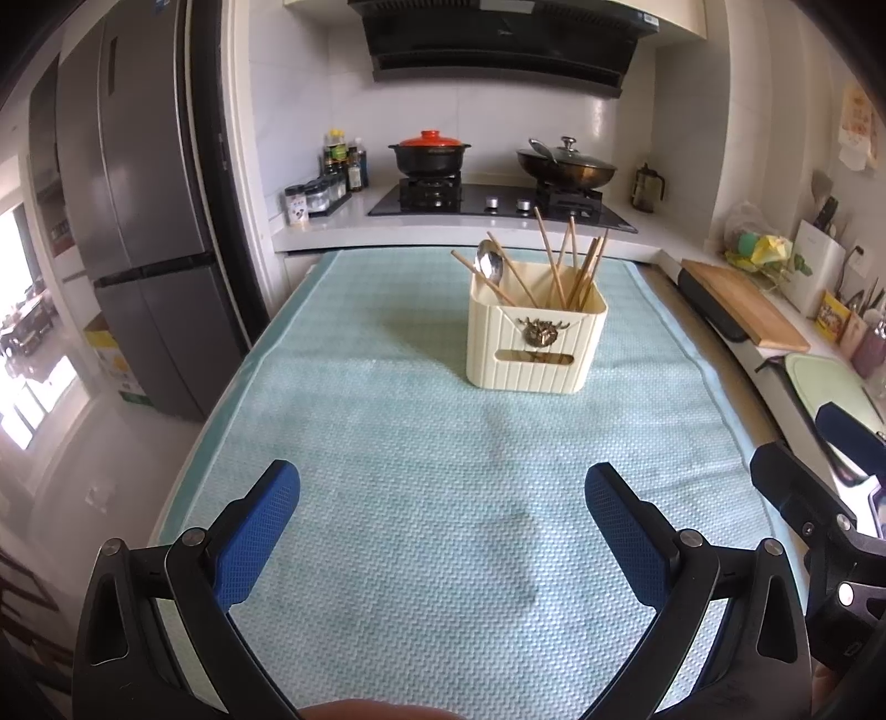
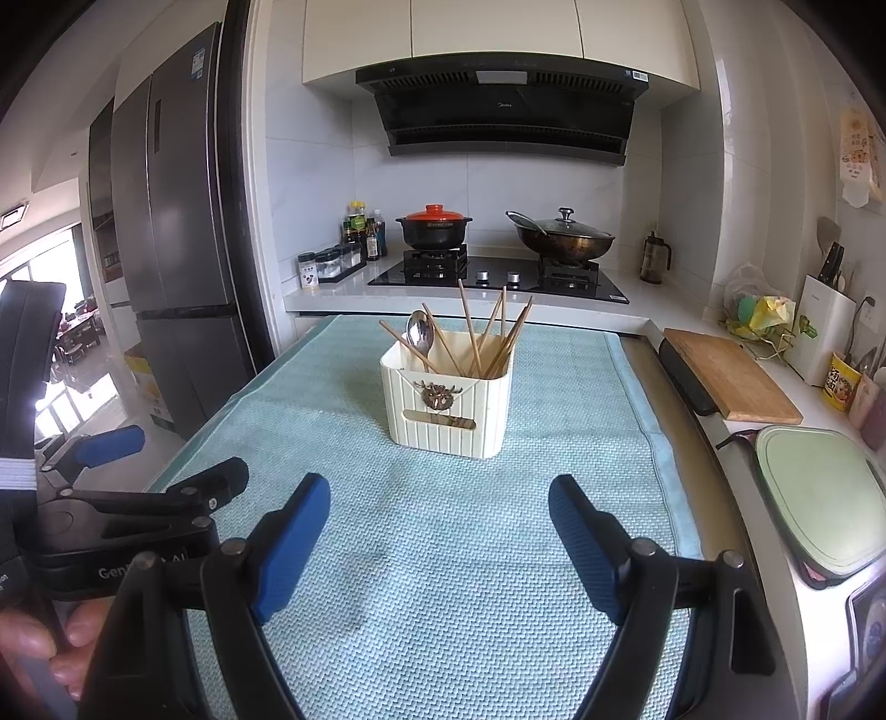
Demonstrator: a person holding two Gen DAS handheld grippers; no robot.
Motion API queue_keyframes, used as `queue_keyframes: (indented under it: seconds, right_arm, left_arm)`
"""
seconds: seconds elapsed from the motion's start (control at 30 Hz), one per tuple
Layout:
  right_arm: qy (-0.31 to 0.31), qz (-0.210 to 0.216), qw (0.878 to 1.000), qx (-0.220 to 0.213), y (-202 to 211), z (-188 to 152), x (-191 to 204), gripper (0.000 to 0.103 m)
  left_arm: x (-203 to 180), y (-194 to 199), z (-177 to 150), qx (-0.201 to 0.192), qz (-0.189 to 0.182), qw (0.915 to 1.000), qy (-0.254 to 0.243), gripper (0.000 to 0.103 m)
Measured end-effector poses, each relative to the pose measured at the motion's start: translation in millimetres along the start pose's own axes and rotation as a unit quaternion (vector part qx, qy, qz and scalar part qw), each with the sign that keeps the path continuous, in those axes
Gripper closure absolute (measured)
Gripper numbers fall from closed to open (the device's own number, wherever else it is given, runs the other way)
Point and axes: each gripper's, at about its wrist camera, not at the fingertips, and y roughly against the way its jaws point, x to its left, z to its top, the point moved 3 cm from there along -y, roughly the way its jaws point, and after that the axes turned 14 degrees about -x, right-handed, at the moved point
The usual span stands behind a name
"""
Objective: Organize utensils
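Small kitchen, daylight from big window (image 2: 50, 310) at far left. Tall grey fridge (image 2: 183, 221) beside dark door frame. White tiled wall (image 2: 321, 183) behind black hob (image 2: 498, 277); black extractor hood (image 2: 504, 105) above, cream cupboards (image 2: 498, 33) over it. White counter (image 2: 332, 296) runs along back and down right side. Pale teal woven mat (image 2: 443, 554) covers near counter. Wooden chopping board (image 2: 731, 376) at right. Light floor (image 1: 83, 487) at left.
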Motion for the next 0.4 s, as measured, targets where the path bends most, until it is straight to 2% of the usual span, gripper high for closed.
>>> queue_keyframes:
  seconds: [0.2, 0.4]
  right_arm:
    - [-0.001, -0.001, 1.000, 0.001, -0.3, -0.8, -0.5, 0.020]
    - [-0.004, -0.003, 1.000, 0.005, -3.0, -2.9, -2.4, 0.020]
  left_arm:
    - [-0.2, -3.7, -1.3, 0.004, -0.001, 1.0000, -0.001, 0.000]
    - [-3.1, -0.7, -2.3, -0.019, -0.001, 0.9998, -0.002, 0.000]
